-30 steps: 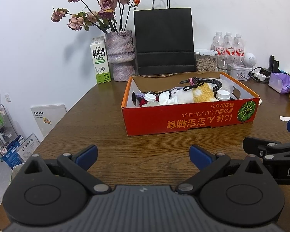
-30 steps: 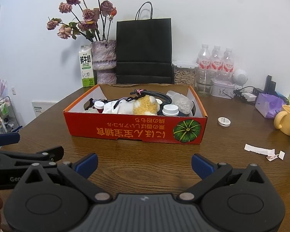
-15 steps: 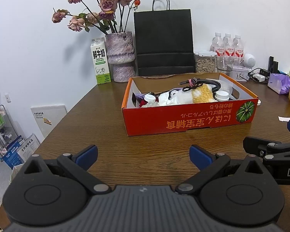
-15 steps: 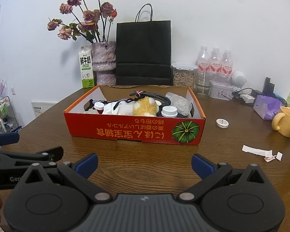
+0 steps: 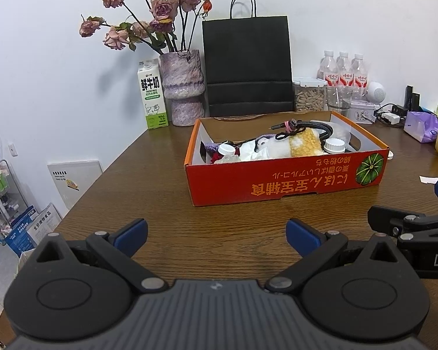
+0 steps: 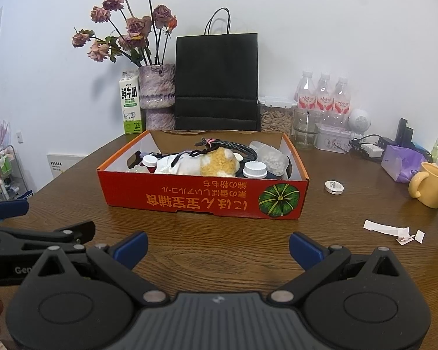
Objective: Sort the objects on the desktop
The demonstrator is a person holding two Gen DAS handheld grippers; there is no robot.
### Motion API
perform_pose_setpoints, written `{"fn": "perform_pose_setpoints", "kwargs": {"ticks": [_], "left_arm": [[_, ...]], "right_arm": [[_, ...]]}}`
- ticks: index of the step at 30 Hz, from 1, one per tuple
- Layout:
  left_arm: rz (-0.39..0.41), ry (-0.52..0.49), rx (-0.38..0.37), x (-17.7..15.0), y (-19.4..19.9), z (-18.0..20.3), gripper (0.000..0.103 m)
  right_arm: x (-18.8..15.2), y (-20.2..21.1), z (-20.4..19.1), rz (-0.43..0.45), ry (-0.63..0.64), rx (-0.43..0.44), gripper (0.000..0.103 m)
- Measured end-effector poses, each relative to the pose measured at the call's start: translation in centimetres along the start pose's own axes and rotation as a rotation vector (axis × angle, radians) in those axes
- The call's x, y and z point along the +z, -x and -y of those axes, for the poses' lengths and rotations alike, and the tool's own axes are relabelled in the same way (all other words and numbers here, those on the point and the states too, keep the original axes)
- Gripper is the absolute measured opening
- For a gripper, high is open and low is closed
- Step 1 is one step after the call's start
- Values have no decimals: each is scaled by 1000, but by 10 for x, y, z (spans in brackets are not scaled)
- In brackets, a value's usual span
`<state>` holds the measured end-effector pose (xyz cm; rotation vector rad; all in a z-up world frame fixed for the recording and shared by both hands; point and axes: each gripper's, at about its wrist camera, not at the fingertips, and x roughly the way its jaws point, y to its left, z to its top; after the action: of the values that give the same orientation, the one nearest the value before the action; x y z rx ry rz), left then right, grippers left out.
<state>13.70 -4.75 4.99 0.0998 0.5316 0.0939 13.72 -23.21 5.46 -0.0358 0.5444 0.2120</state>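
left gripper (image 5: 216,237) wide, empty | right gripper (image 6: 218,245) wide, empty | red cardboard box (image 6: 201,198) slightly nearer than before, contents unchanged

Each handheld tool, the left gripper (image 5: 216,234) and the right gripper (image 6: 217,246), has a matte black body with a ribbed grey centre, round black discs, silver rivets, angular black linkages and blue-padded jaws; white lettering marks their sides.

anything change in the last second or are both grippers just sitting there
Almost nothing changed. The view of the right gripper drifted slightly, so it shifted a little; the left gripper held its place. Both stayed open and empty, short of the red box, whose contents were untouched.
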Motion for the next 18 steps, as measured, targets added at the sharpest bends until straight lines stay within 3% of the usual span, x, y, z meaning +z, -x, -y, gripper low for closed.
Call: {"fn": "perform_pose_setpoints", "kwargs": {"ticks": [18], "left_arm": [[1, -2, -1, -1, -2, 0, 103]], "right_arm": [[0, 2, 0, 0, 0, -2, 103]]}}
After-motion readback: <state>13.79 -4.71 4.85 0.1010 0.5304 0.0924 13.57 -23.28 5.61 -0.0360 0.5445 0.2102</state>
